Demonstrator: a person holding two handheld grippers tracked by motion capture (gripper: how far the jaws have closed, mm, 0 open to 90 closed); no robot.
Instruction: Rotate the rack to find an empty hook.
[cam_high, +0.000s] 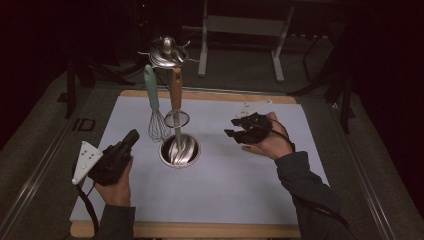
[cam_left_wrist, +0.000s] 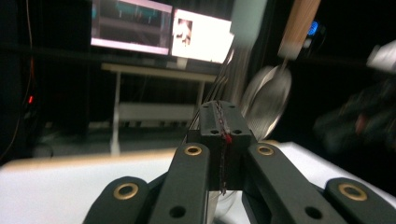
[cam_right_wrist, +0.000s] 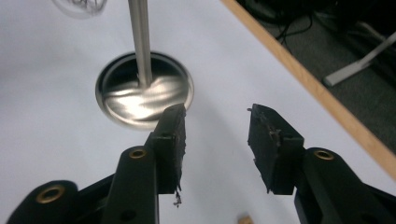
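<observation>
A steel utensil stand (cam_high: 179, 150) rises from its round base in the middle of the white mat to a hooked hub (cam_high: 167, 50). From the hub hang a teal-handled whisk (cam_high: 152, 100) and a wooden-handled round strainer (cam_high: 176, 95). My left gripper (cam_high: 133, 137) sits left of the base, pointing at the whisk, its jaws shut (cam_left_wrist: 223, 126) with nothing between them. The whisk wires and the strainer (cam_left_wrist: 268, 100) appear blurred just beyond it. My right gripper (cam_high: 231, 127) hovers right of the stand, jaws open (cam_right_wrist: 217, 135) and empty, aimed down at the mat near the base (cam_right_wrist: 144, 88).
The white mat (cam_high: 225, 185) lies on a wooden-edged table (cam_right_wrist: 303, 79). A small tan crumb (cam_right_wrist: 243, 218) lies on the mat under the right gripper. Behind the table stand a white desk frame (cam_high: 240, 30) and lit monitors (cam_left_wrist: 163, 30).
</observation>
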